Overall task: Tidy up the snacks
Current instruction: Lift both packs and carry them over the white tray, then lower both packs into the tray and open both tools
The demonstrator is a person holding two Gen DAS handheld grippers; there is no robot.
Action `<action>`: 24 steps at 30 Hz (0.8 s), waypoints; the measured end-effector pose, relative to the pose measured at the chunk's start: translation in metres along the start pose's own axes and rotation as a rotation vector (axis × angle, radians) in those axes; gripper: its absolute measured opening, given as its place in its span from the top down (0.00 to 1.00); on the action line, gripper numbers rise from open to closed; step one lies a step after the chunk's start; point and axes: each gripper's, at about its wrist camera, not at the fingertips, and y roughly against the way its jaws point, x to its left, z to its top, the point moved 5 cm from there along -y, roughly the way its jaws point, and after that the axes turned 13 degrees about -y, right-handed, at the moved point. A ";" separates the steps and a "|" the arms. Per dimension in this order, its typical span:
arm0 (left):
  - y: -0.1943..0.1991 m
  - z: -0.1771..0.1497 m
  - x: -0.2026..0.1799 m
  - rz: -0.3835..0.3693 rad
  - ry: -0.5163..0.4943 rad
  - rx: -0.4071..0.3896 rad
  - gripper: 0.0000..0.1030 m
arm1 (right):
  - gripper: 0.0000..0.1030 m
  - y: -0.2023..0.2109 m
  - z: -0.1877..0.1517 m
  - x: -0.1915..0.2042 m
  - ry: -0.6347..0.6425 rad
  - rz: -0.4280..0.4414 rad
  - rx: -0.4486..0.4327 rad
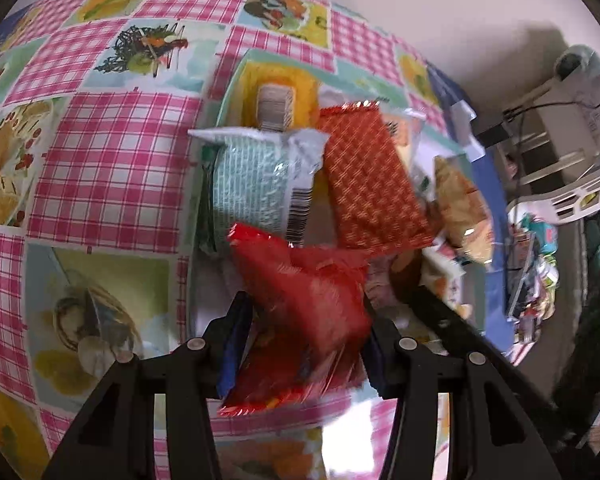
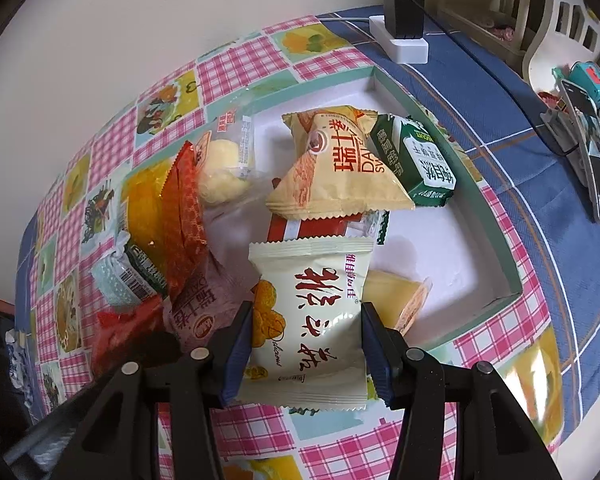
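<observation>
Snacks in soft crinkly packets, light, slippery; left tongs [image 1: 300,344] clamped on red foil packet [image 1: 304,304]; right tongs [image 2: 306,344] clamped mid-body on cream pillow packet [image 2: 308,320].

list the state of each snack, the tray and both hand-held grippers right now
left hand-held gripper: shut on red packet
red packet: held, above the tray's edge
right hand-held gripper: shut on cream packet
cream packet: held upright
tray: open, partly filled
yellow packet: lying on other packets
green packet: leaning against the tray wall
</observation>
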 end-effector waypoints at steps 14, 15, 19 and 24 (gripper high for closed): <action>0.008 0.011 -0.008 -0.029 -0.024 -0.016 0.40 | 0.47 0.001 0.002 0.000 -0.003 0.000 -0.007; 0.008 0.010 -0.009 -0.028 -0.022 -0.010 0.39 | 0.47 0.001 0.002 0.000 -0.004 0.000 -0.007; 0.009 0.011 -0.013 -0.046 -0.011 0.000 0.39 | 0.47 0.004 0.001 0.001 -0.006 0.005 -0.012; 0.029 0.007 -0.008 -0.068 -0.001 -0.019 0.37 | 0.47 0.007 0.001 0.001 -0.012 0.013 -0.019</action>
